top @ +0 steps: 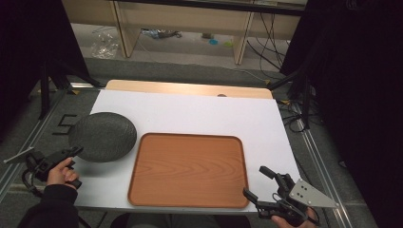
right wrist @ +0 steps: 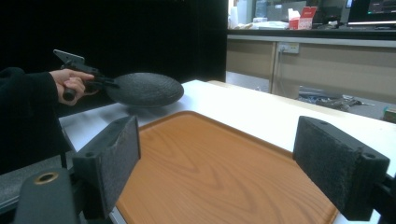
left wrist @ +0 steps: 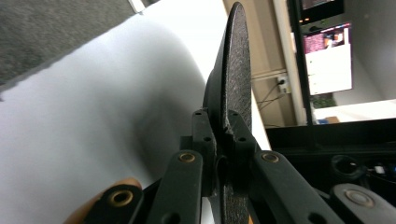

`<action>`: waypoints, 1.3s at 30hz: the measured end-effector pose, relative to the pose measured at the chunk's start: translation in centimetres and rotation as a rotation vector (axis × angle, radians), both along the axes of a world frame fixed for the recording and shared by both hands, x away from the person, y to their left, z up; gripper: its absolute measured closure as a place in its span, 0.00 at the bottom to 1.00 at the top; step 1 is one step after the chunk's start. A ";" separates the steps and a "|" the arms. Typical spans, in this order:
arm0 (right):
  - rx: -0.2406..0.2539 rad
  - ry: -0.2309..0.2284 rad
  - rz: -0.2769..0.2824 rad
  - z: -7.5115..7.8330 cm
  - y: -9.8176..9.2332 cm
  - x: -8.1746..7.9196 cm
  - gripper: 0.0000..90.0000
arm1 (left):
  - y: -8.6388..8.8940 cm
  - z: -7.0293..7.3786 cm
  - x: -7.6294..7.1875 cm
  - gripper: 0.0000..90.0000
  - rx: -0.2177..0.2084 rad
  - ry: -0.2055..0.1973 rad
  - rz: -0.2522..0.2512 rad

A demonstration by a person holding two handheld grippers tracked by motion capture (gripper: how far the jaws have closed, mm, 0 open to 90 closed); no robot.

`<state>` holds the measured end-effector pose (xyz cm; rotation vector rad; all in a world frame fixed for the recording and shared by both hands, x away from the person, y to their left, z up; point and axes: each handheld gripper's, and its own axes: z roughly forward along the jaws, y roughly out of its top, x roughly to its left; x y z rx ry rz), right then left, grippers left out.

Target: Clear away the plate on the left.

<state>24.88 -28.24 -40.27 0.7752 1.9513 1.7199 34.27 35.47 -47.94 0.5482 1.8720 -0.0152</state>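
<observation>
At the left of the high view, the left gripper (top: 71,153) is clamped on the near rim of a dark, rough-textured plate (top: 102,136), which sits above the white table cover (top: 199,111) beside a wooden tray (top: 187,170) in the centre of the frame. The left gripper view shows the two jaws closed on a narrow edge of the plate (left wrist: 236,79), seen edge-on in mid-frame. At lower right of the high view, the right gripper (top: 260,183) waits by the tray's corner, jaws wide apart and holding nothing. The grip is a small bite on one rim, so the plate's weight hangs well out from the jaws; it could pivot or slip free and drop onto the table or strike the tray's raised lip.
</observation>
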 end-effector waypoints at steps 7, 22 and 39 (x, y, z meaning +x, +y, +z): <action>0.008 -0.006 -0.003 0.0 0.0 0.0 0.18 | -1.3 0.8 0.0 0.94 -0.036 -0.040 -0.046; 0.006 -0.004 -0.012 0.0 -0.1 0.0 0.18 | -5.3 1.3 0.0 0.93 -0.061 -0.048 -0.174; -0.001 0.003 -0.006 0.0 -0.1 0.0 0.18 | -11.1 1.4 -0.4 0.92 -0.102 -0.056 -0.349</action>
